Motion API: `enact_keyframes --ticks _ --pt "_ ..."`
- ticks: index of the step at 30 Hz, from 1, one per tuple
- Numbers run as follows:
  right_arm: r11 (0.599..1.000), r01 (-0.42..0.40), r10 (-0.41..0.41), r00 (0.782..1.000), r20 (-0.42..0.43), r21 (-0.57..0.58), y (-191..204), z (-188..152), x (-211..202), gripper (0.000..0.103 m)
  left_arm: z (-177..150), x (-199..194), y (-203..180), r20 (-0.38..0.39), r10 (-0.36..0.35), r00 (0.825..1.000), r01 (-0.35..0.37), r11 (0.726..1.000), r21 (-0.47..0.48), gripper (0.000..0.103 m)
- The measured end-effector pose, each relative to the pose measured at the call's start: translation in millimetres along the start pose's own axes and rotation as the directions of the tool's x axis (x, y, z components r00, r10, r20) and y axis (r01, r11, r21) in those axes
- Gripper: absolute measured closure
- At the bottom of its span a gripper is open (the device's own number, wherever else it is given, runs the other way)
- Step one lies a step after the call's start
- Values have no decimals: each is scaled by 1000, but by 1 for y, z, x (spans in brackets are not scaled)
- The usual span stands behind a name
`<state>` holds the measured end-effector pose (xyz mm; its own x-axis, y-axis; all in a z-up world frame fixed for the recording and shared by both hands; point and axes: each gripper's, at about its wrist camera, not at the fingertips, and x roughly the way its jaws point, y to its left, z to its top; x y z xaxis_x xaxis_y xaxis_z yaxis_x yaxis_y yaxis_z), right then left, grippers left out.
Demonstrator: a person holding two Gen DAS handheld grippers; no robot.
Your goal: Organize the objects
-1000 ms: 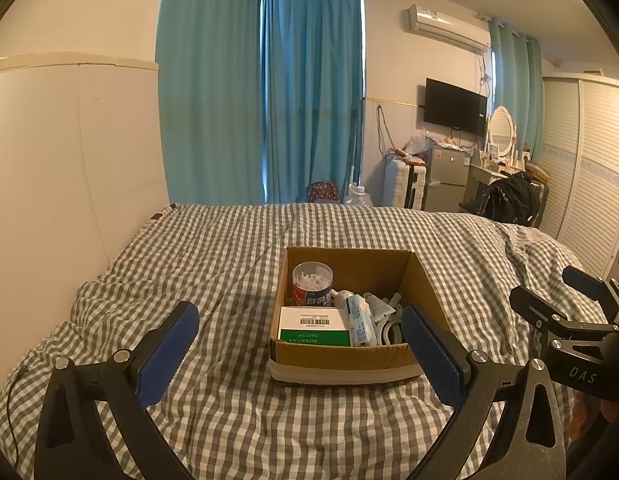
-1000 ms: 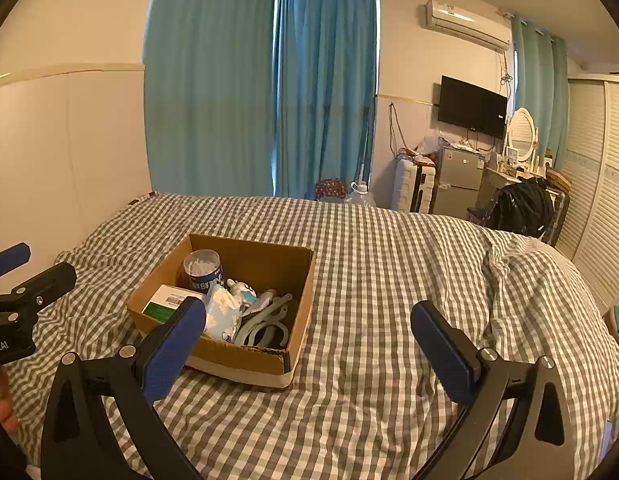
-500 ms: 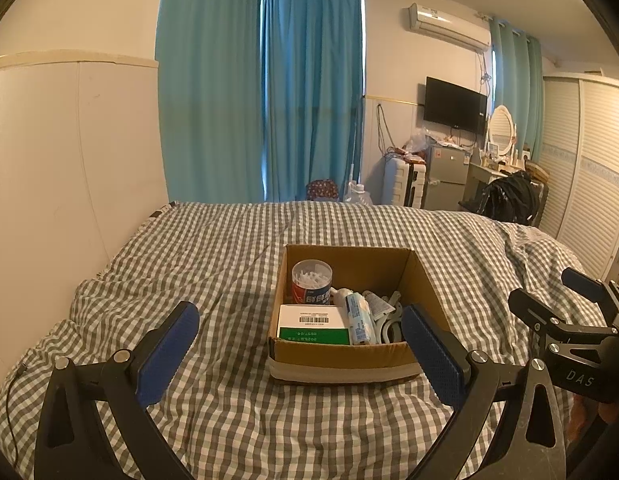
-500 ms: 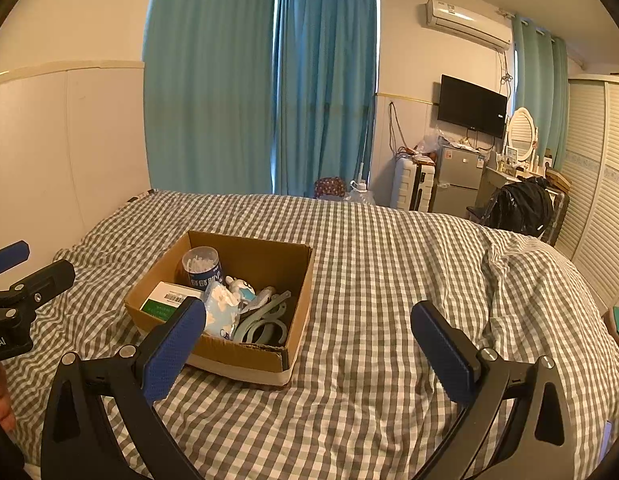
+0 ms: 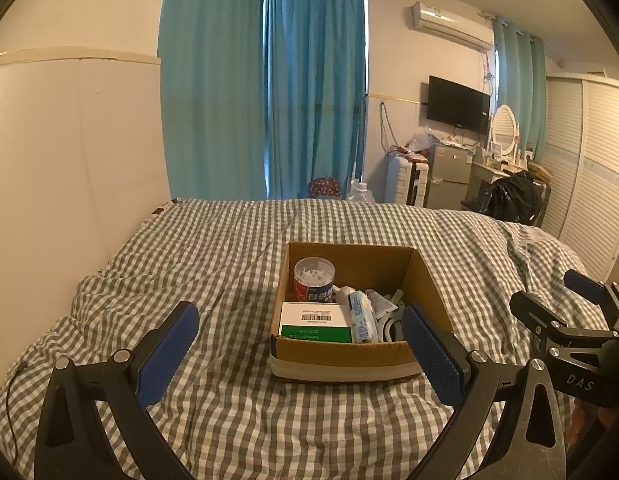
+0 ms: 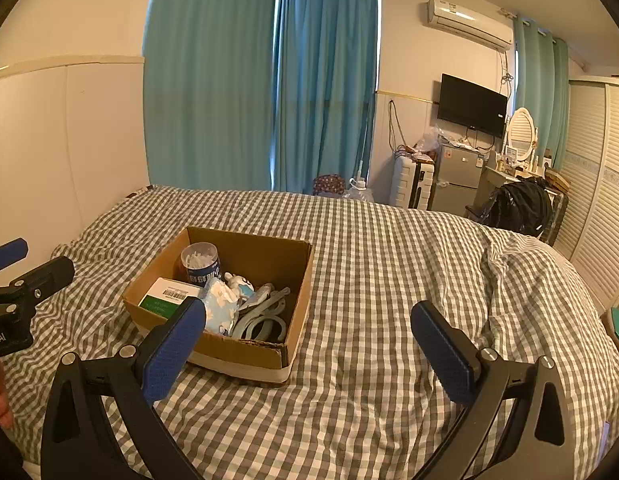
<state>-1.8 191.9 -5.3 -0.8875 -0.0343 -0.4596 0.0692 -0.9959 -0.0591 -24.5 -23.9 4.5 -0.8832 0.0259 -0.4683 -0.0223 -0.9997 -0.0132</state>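
The cardboard box (image 5: pixel 343 350) sat on the checked bed (image 5: pixel 213 264) at about twelve o'clock in the left wrist view, where the green-and-white carton (image 5: pixel 315 322) and the cotton-swab tub (image 5: pixel 314 278) showed plainly, while the right wrist view had it at ten o'clock and showed the grey clips (image 6: pixel 261 320) more fully. The left hand-held gripper (image 5: pixel 299 356) was spread wide and empty, touching nothing. The right hand-held gripper (image 6: pixel 309 346) was likewise released, holding nothing above the bed.

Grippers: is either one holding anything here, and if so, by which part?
Nothing is held. The left gripper and right gripper are both open and empty above the bed; the items sit in the box.
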Motion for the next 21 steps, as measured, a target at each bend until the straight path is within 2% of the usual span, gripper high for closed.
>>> enact_keyframes --ticks 21 --pt "1000 3 -3 1000 -5 5 3 1 1 0 0 0 -1 1 -2 1000 2 1000 4 0"
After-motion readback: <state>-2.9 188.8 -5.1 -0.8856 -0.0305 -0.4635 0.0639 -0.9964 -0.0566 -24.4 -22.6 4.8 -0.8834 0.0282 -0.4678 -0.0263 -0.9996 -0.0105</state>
